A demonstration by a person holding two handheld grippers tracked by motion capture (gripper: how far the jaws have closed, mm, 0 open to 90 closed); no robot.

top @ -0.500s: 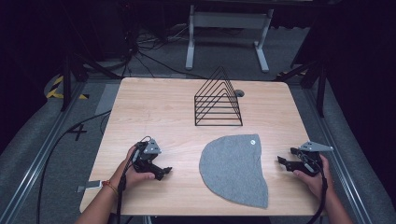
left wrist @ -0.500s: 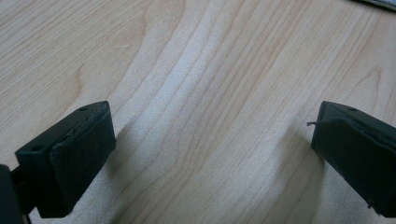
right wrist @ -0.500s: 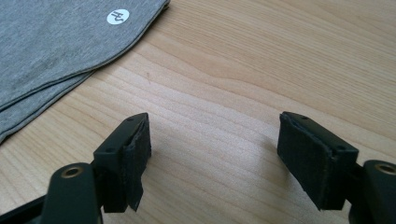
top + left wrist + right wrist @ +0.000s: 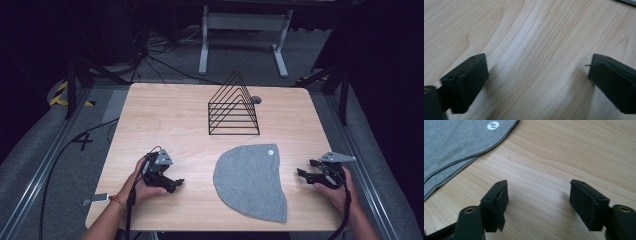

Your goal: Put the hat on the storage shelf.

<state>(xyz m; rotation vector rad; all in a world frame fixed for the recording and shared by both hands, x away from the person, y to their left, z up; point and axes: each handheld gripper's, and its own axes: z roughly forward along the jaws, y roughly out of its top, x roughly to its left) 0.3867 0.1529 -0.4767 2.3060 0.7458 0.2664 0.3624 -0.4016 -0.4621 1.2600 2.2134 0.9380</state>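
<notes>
Against the high view of half a second ago, nothing has shifted: the left claw (image 4: 170, 181) sits low on the bare worktop (image 4: 165, 120) with its jaws spread and empty, and the right claw (image 4: 308, 172) waits the same way, open and holding nothing. The grey beanie (image 4: 250, 181) lies flat between them, untouched, so I judge the work has not begun. The right claw is just beside the beanie's curved hem (image 4: 474, 155); the left is farther off. The black wire rack (image 4: 234, 107) stands well behind. Both hands are near the front edge, with open wood ahead.
</notes>
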